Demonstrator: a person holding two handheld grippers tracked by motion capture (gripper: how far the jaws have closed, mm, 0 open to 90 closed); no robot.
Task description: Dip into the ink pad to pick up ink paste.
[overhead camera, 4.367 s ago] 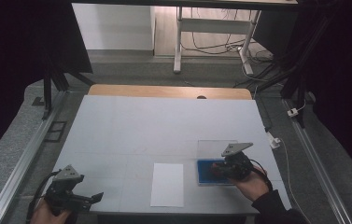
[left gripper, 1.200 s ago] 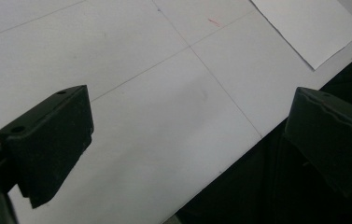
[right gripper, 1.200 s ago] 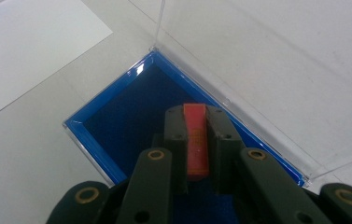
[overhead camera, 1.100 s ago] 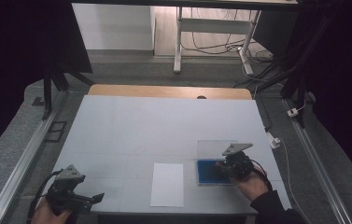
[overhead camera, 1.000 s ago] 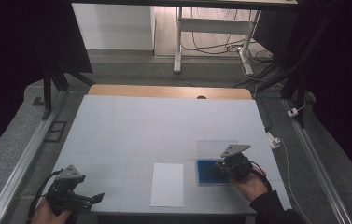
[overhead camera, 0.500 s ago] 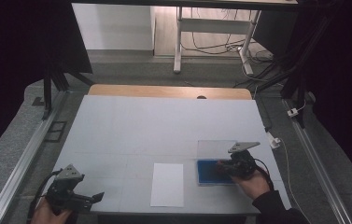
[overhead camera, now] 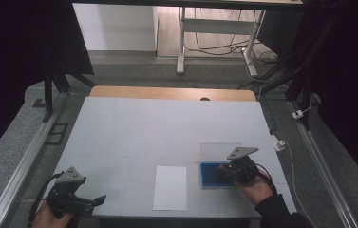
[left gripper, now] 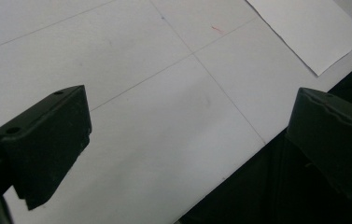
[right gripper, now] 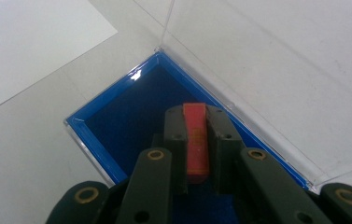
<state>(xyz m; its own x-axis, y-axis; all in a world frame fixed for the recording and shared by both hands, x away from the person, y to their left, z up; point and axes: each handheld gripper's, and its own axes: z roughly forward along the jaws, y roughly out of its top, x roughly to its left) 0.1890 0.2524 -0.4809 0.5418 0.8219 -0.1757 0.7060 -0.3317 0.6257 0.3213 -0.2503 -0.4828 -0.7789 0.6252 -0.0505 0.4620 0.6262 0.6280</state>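
Now | R tool pinching red block over blue tray, edged slightly rightward vs. half a sec ago | clear lid open behind | L tool spread, idle at bench edge | paper untouched | likely placing block in tray

Count at this moment:
- Grippers: 2. Left gripper, jaws apart, nothing between them. Right gripper, jaws closed on one item.
- Red flat piece: 1, clamped between the right claw's jaws.
- Blue-lined tray: 1, directly beneath the right claw.
- Clear lid: 1, open, just beyond that claw.
- White paper sheet: 1, between the two claws, nearer the right one.
- Table: 1.
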